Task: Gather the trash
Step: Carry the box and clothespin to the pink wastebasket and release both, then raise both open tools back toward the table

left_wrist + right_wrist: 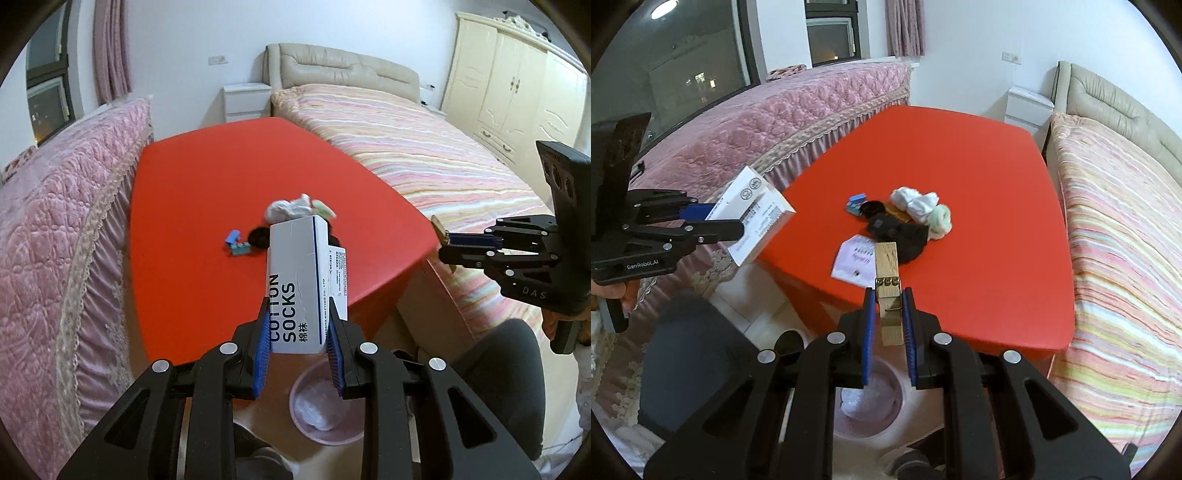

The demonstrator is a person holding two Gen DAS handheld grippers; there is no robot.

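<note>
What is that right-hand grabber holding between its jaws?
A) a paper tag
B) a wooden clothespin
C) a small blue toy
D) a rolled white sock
B: in the right wrist view, the right gripper is clamped on a wooden clothespin with a metal spring, while the white rolled socks, small blue toy and paper tag lie on the red table.

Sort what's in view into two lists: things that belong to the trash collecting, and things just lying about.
Job:
left gripper holding sock box
right gripper holding wooden clothespin
pink bin below
paper tag, probably

Lying about:
rolled socks
blue blocks
bed
</note>
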